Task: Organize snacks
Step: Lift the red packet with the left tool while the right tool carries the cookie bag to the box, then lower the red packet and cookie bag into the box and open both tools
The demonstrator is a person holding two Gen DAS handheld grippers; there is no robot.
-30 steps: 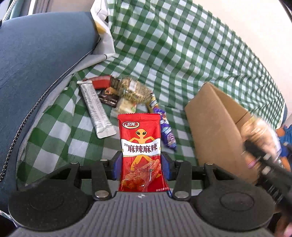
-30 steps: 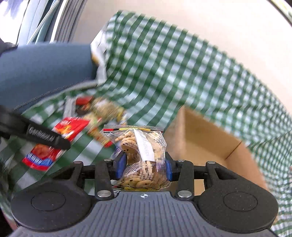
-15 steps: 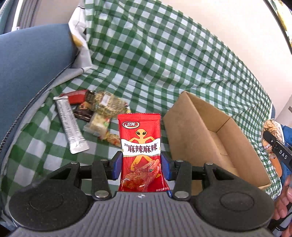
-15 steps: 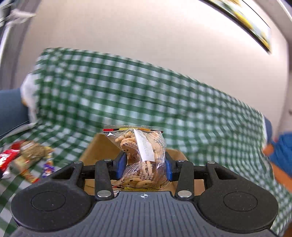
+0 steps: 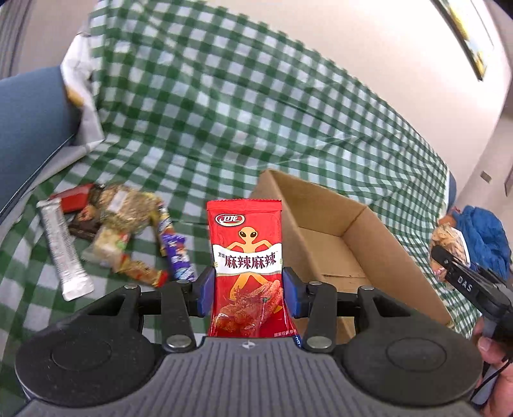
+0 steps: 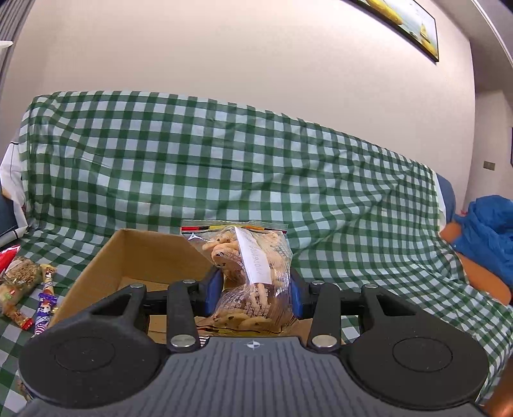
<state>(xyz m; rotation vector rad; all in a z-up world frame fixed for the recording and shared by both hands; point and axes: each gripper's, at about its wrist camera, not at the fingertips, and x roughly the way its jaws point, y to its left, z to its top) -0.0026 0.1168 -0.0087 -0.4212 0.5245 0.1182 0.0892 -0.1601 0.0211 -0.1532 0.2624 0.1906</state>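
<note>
Left gripper (image 5: pixel 247 285) clamps the red packet (image 5: pixel 246 269) upright beside the box (image 5: pixel 378 231), ready for loading. Right gripper (image 6: pixel 255 295) grips the cookie bag (image 6: pixel 250 276) above the box (image 6: pixel 141 253); loose snacks (image 5: pixel 128 237) lie on the cloth (image 5: pixel 224 128).

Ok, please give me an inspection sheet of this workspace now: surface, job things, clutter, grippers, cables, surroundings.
Surface: green checked cloth draped over a sofa.
Job's things: open cardboard box, bare floor visible; loose snack pile left of it.
Clutter: blue fabric bundle at right.
Grippers: left gripper shut on red snack packet; right gripper shut on cookie bag at the box.
Cables: nothing seen.
Surroundings: beige wall, framed picture.
</note>
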